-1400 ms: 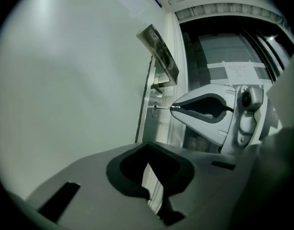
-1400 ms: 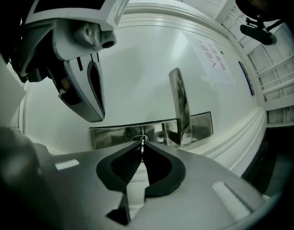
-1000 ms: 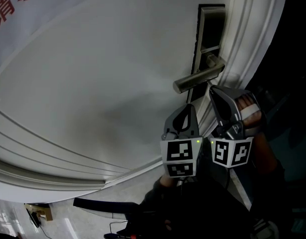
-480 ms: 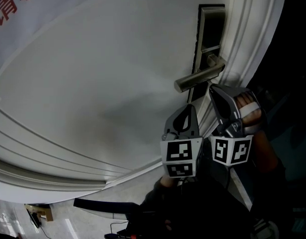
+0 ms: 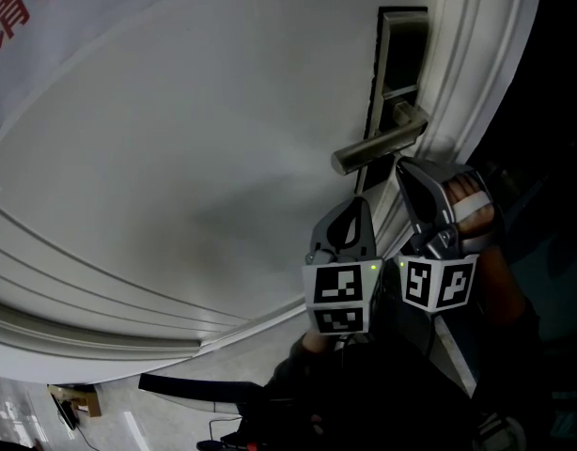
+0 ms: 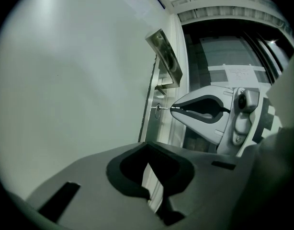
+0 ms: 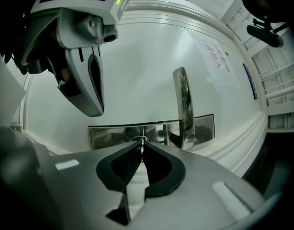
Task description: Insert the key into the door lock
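Head view steeply downward, gripper views close — sharing door lock [image 5: 401, 54]

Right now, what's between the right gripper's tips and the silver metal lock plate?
Only the silver key, pinched in the right gripper, its tip at the keyhole of the silver metal lock plate. Clearest in the left gripper view.

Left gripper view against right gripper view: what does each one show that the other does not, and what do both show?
Only the left gripper view shows the right gripper from the side, with the key reaching the keyhole, and a dark room past the door edge. Only the right gripper view shows the lock plate face-on and the left gripper from outside, close to the door. Both show the white door and the key pinched between the right fingers.
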`<control>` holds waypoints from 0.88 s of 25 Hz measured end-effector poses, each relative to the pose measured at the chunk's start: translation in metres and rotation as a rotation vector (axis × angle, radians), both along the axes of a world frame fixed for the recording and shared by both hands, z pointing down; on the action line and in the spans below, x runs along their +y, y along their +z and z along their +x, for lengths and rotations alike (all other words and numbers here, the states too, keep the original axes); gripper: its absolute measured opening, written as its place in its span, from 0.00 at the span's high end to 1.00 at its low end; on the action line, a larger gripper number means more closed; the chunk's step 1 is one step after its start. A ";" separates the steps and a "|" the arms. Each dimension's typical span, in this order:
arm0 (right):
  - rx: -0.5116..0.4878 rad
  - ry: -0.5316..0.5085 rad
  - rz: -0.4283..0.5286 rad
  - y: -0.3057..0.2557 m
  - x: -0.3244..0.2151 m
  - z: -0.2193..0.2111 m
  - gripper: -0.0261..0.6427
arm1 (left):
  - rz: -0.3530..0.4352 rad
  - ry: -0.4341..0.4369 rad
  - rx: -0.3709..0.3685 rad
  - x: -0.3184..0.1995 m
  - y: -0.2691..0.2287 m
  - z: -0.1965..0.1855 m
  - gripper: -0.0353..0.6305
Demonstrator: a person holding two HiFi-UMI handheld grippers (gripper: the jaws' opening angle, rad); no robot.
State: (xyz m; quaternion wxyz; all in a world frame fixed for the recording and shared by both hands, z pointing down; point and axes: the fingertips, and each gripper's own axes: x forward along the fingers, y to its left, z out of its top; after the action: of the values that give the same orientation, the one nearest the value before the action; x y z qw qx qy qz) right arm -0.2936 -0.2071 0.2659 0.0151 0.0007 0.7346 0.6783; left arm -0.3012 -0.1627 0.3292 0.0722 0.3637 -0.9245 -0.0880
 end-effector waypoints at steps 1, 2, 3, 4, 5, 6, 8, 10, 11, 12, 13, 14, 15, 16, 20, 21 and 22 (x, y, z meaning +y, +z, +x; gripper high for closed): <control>0.000 -0.001 0.001 0.000 0.000 0.000 0.94 | -0.001 0.000 0.001 0.000 0.000 0.000 0.95; 0.000 -0.001 0.001 0.000 0.000 0.000 0.94 | -0.001 0.001 0.001 0.000 0.000 0.000 0.95; 0.001 -0.001 0.001 0.000 0.000 0.000 0.94 | -0.002 0.002 0.001 0.000 0.000 0.000 0.95; 0.001 -0.001 0.001 0.000 0.000 0.000 0.94 | -0.003 0.003 0.001 0.000 0.000 0.000 0.95; 0.001 -0.002 0.001 0.000 0.000 0.000 0.94 | -0.006 0.004 0.001 -0.001 0.000 0.000 0.95; 0.001 -0.002 0.002 0.000 0.000 0.000 0.94 | -0.008 0.005 0.001 -0.001 0.000 0.001 0.95; 0.000 -0.005 0.003 0.000 0.000 0.000 0.94 | -0.010 0.007 0.001 -0.002 0.001 0.001 0.95; 0.000 -0.008 0.004 0.000 -0.001 0.000 0.94 | -0.012 0.012 0.000 -0.004 0.001 0.001 0.95; 0.000 -0.008 0.005 0.000 -0.001 0.000 0.94 | -0.014 0.015 0.000 -0.005 0.001 0.002 0.95; 0.000 -0.009 0.005 0.000 -0.001 0.000 0.94 | -0.015 0.017 -0.001 -0.006 0.002 0.002 0.95; 0.000 -0.009 0.006 0.000 -0.001 0.000 0.94 | -0.015 0.019 -0.001 -0.006 0.002 0.002 0.95; 0.000 -0.010 0.007 0.000 -0.001 0.000 0.94 | -0.016 0.019 -0.002 -0.006 0.002 0.001 0.95; 0.000 -0.010 0.008 0.000 -0.001 -0.001 0.94 | -0.017 0.019 -0.003 -0.007 0.002 0.001 0.95; 0.000 -0.011 0.008 0.000 -0.001 -0.001 0.94 | -0.017 0.018 -0.004 -0.007 0.002 0.001 0.95; 0.004 -0.009 0.014 0.000 0.000 -0.002 0.94 | -0.017 0.025 -0.009 -0.009 0.001 0.001 0.95; 0.006 -0.009 0.015 0.000 0.000 -0.002 0.94 | -0.017 0.026 -0.009 -0.009 0.001 0.001 0.95; 0.009 -0.008 0.016 0.000 0.000 -0.002 0.94 | -0.017 0.027 -0.009 -0.009 0.001 0.001 0.95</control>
State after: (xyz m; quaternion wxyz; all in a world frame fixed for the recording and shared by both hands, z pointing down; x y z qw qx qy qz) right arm -0.2959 -0.2070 0.2656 0.0147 0.0069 0.7293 0.6840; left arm -0.3000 -0.1715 0.3300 0.0721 0.3759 -0.9206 -0.0775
